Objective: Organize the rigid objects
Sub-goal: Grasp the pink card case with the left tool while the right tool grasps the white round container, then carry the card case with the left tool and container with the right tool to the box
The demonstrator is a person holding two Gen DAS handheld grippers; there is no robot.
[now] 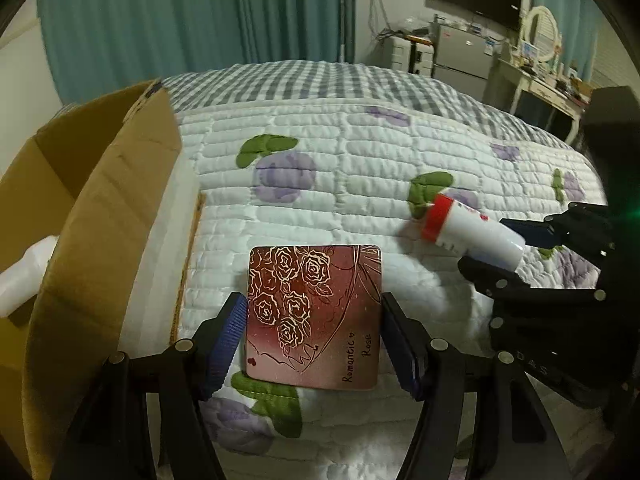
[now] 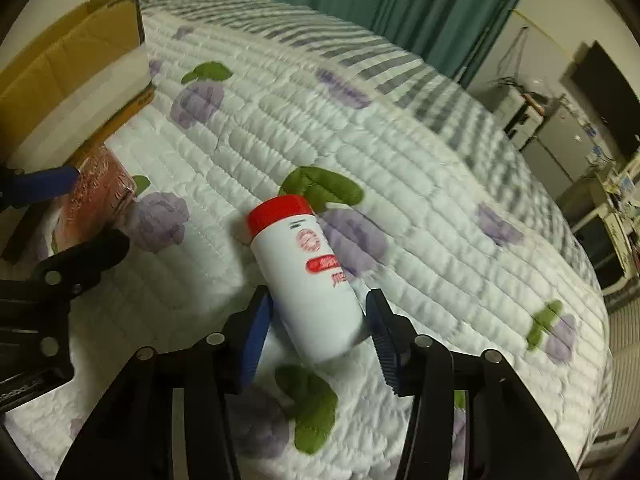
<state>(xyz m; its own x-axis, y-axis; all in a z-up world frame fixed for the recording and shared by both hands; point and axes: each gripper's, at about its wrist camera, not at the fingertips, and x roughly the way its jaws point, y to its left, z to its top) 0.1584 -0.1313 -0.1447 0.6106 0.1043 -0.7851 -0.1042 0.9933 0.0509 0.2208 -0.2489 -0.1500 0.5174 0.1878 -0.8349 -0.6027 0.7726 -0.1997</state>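
On a quilted bed patterned with purple flowers and green leaves, two hand-held tools work side by side. At the lower centre of the left wrist view, the left tool is clamped on one square pink tin printed with outlined roses and the words "Romantic Rose"; its blue pads press both side edges, and the tin's near edge sits between the fingers, held flat with its lettering running up the right side. In the right wrist view only a slanted sliver of that tin shows at the left edge, half covered by the left tool's pad.

At the centre of the right wrist view, the right tool brackets one white bottle with a red cap. Its long axis runs from the fingers toward the upper left, cap pointing away; the base is blurred. The right pad touches the bottle, while a thin gap seems to remain at the left pad, so whether the grip is firm cannot be told.

One open cardboard box fills the left side of the left wrist view, cut off by the frame; a white object inside it is only partly visible and unidentifiable.
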